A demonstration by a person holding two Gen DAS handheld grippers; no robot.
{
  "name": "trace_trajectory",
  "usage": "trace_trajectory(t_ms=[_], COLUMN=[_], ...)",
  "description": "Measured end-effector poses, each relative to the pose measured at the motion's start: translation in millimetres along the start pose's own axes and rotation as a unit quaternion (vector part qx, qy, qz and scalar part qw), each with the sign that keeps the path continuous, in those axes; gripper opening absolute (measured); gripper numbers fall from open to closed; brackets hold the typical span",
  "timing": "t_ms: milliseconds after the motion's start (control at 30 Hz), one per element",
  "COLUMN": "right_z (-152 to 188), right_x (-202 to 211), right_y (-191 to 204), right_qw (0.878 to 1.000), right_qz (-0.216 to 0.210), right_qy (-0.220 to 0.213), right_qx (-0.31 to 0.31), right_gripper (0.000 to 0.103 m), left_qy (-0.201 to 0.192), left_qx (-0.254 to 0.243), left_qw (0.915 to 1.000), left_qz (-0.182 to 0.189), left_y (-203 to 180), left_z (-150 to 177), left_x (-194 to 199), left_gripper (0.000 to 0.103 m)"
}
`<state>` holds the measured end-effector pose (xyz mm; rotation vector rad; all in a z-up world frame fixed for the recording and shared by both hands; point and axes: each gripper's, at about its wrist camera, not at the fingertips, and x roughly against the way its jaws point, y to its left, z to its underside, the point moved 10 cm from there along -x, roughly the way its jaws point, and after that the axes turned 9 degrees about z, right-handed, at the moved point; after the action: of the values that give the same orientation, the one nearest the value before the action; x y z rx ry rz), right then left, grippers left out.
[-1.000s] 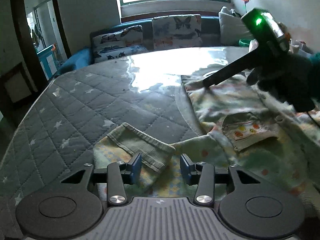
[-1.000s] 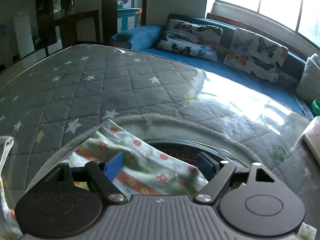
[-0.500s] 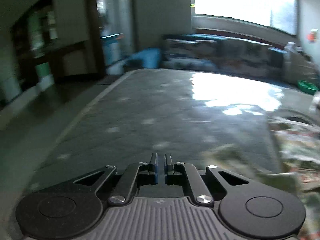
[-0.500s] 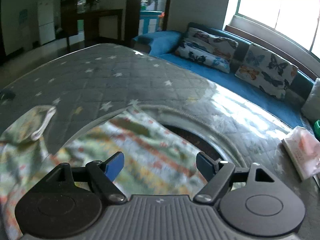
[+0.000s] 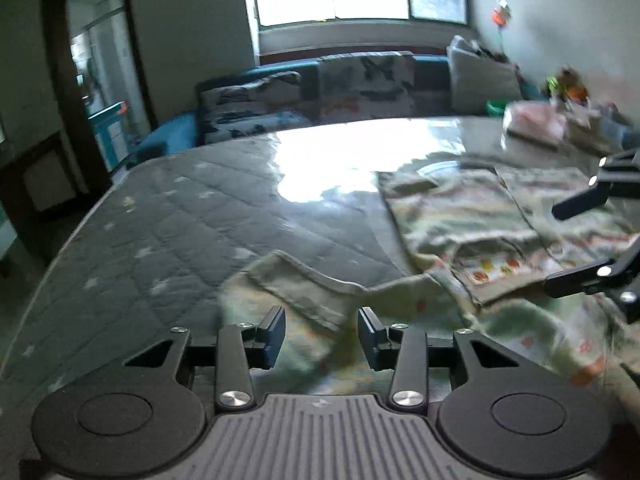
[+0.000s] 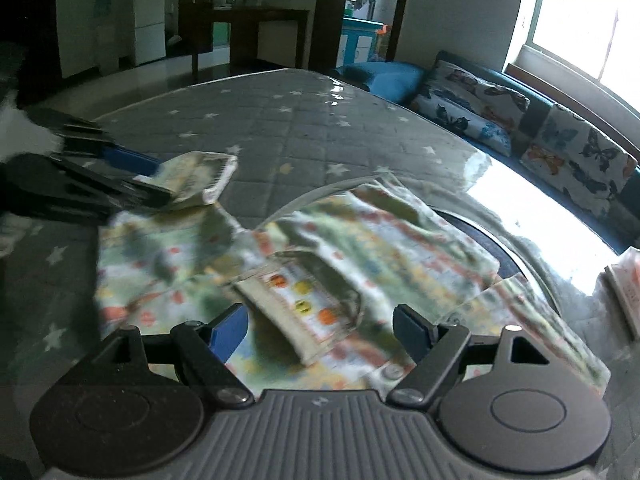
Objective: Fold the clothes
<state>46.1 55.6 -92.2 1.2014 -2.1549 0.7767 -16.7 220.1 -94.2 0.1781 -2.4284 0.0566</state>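
Garment (image 6: pixel 360 264) lies crumpled on the quilted mattress (image 5: pixel 168 220), sleeve cuff (image 5: pixel 304 292) just ahead of the left gripper (image 5: pixel 322 334), pocket before the right gripper (image 6: pixel 320 330); both gape unladen, so next likely pinch cuff, fold inward.

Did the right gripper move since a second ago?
Yes. The right gripper pulled back from the far edge of the patterned green garment, toward its front pocket; the butterfly cushions now look farther away.
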Motion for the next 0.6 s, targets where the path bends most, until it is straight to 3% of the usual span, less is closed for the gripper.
trace_trajectory(t_ms=[200,300,400,600], right_z=[11.1,14.6,15.9,14.8], right_x=[15.4,20.4,24.0,29.3], right_y=[9.8,12.2,13.7,21.0], right_qw=[1.000,1.000,1.000,0.999], right_qz=[-0.002,0.000,-0.001,-0.010], right_qy=[-0.006,-0.009,-0.011,-0.017], right_qx=[-0.004,-0.007,-0.016,-0.028], right_gripper=[0.082,0.082,0.082,0.082], left_qy=[0.012,0.010,-0.002,-0.058], left_qx=[-0.007,-0.003,0.022,0.068], left_qw=[0.9999,0.9999,0.9998,0.9950], left_qz=[-0.005,-0.005,0.002,-0.045], left_y=[-3.5,-0.5,7.7,48.3], left_z=[-1.8,-2.0,-2.9,-18.4], left_x=[-27.1,-26.7,-19.4,18.4], left_gripper=[0.042,0.020,0.008,0.005])
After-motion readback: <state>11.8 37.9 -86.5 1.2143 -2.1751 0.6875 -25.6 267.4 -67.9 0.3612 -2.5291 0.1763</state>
